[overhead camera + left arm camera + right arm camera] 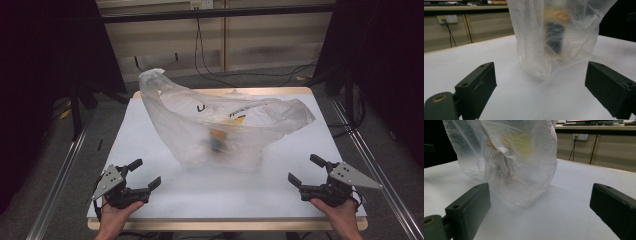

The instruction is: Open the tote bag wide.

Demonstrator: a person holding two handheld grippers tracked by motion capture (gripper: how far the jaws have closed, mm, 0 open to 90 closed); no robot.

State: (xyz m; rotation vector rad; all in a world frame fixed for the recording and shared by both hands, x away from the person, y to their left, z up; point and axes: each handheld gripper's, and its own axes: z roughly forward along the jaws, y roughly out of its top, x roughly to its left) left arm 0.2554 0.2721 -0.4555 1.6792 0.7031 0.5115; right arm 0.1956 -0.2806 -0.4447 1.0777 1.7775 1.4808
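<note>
Fingers (477, 86) spread wide, both grippers empty, plastic bag (220, 127) apparently untouched

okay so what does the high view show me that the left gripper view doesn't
High view: both open grippers at the near table edge, the left gripper and right gripper, each in a hand, apart from the plastic bag, plus the whole white table. Left gripper view: a close look at the dark and orange thing inside the bag, blurred through the plastic. Both views share the translucent bag standing on the table.
</note>
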